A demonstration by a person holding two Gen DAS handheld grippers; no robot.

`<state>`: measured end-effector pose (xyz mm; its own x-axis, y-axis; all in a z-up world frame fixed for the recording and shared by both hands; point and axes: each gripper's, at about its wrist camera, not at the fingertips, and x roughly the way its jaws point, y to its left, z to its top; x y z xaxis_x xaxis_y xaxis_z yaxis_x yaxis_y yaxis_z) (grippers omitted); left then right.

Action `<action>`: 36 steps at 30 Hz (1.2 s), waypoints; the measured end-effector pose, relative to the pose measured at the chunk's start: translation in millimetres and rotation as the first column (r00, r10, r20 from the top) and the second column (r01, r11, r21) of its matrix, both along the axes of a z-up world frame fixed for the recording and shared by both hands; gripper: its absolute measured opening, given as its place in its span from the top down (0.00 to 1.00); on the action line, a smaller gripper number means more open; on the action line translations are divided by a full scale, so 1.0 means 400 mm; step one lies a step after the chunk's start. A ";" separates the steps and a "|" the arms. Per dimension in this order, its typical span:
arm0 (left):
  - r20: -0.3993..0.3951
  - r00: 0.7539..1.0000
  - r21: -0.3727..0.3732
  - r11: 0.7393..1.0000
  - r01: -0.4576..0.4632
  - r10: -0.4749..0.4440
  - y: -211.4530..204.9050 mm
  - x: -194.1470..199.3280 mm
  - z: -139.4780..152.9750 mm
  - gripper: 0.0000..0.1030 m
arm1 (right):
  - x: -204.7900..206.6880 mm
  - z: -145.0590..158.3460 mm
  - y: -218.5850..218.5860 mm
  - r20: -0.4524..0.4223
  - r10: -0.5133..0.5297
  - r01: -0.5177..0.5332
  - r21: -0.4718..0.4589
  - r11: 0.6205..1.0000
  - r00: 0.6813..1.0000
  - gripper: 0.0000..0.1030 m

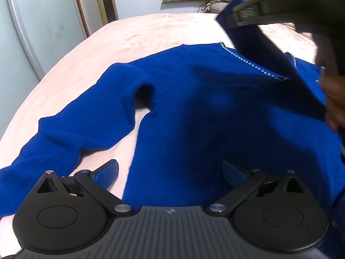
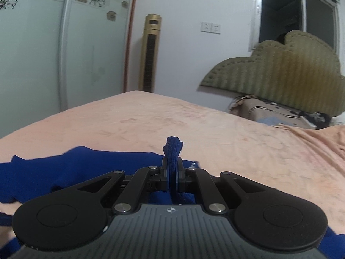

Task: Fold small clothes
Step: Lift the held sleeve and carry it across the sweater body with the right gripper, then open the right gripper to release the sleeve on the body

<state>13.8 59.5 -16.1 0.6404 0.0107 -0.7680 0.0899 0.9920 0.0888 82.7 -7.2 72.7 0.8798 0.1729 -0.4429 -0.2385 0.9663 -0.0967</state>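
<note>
A royal-blue sweater [image 1: 194, 99] with a beaded neckline lies spread on the pink bed [image 1: 133, 36]; its left sleeve [image 1: 64, 138] trails toward the lower left. My left gripper [image 1: 170, 172] hovers open over the sweater's lower body, its blue-padded fingers wide apart with nothing between them. My right gripper [image 1: 232, 19] comes in from the upper right, lifted above the neckline and shut on the end of the other sleeve [image 1: 269, 58], which hangs from it in a band. In the right wrist view, the right gripper [image 2: 172, 168] pinches that blue cuff [image 2: 173, 146], which sticks up past the fingertips.
A padded olive headboard [image 2: 280, 73] and cluttered bedding [image 2: 280, 114] lie at the far right. A gold tower fan [image 2: 149, 51] and a pale wardrobe [image 2: 43, 54] stand beyond the bed's far edge. A hand [image 1: 332, 95] is at the right edge.
</note>
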 end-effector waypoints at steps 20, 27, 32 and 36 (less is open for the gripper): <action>0.001 1.000 0.008 1.000 -0.025 0.025 0.018 0.003 -0.011 0.00 | 0.075 -0.077 0.107 -0.167 0.159 -0.126 0.190 0.974 0.973 0.90; 0.005 1.000 0.006 1.000 -0.030 0.030 0.025 0.005 -0.009 0.00 | 0.079 -0.101 0.095 -0.246 0.244 -0.173 0.279 0.944 0.938 0.73; 0.010 0.999 0.010 0.999 -0.037 0.037 0.022 0.011 -0.009 0.00 | 0.037 -0.051 0.026 -0.200 0.215 -0.148 0.301 0.942 0.956 0.68; 0.012 0.999 0.013 0.999 -0.044 0.044 0.019 0.016 -0.011 0.00 | 0.034 -0.060 -0.011 -0.290 0.178 -0.082 0.314 0.946 0.940 0.69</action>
